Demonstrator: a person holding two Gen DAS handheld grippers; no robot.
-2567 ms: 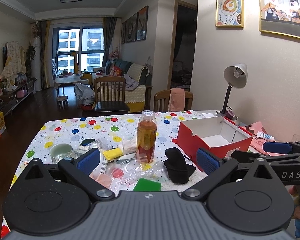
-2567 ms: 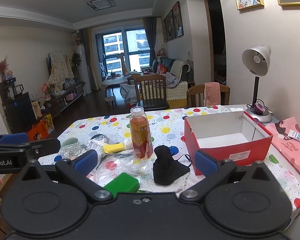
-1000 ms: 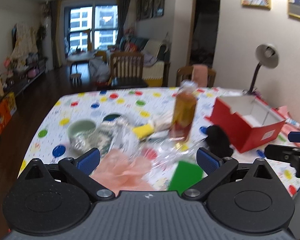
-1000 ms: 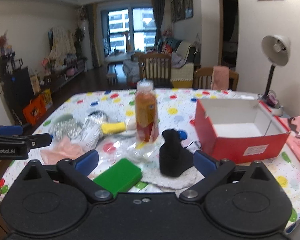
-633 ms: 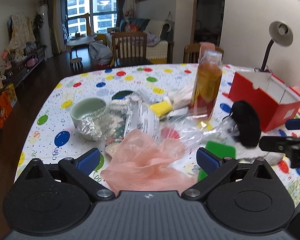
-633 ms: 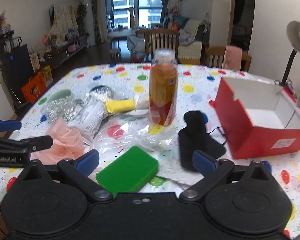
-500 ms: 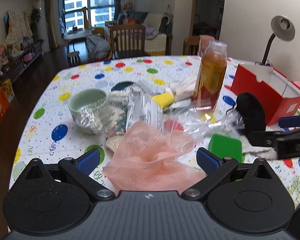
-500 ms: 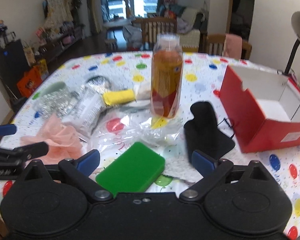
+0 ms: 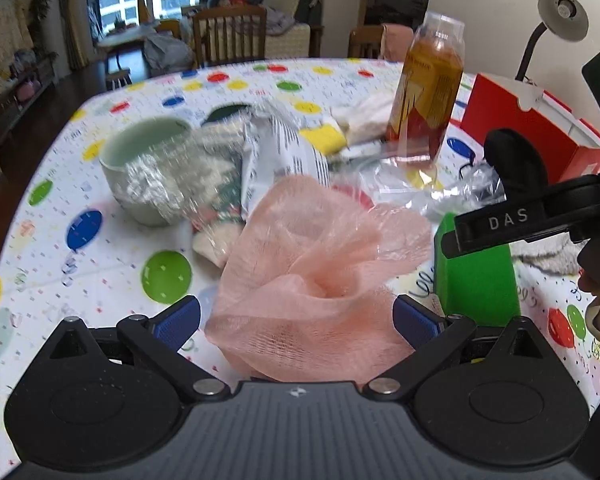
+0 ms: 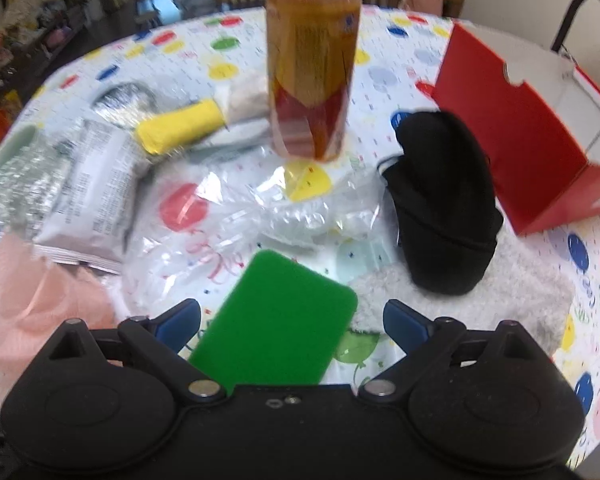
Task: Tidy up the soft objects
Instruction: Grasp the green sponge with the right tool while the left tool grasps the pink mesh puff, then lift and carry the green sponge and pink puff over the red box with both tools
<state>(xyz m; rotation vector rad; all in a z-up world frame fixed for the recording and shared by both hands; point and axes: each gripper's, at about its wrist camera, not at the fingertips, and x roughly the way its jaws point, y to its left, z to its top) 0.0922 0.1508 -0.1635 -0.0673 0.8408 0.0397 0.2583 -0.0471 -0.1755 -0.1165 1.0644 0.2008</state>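
Gauzy pink mesh puff (image 9: 316,276) — slab-shaped green sponge (image 10: 276,320)

pink mesh puff (image 9: 316,264), green sponge (image 10: 276,324), polka-dot tablecloth (image 9: 100,184).

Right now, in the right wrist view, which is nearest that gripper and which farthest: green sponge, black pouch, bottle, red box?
1. Green sponge, between the fingers.
2. Black pouch, ahead to the right.
3. Bottle, ahead at centre.
4. Red box, far right; too close to the bottle to call.

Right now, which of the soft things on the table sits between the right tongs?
The flat green sponge. It lies between the open right tongs, while the pink mesh puff lies off to their left.
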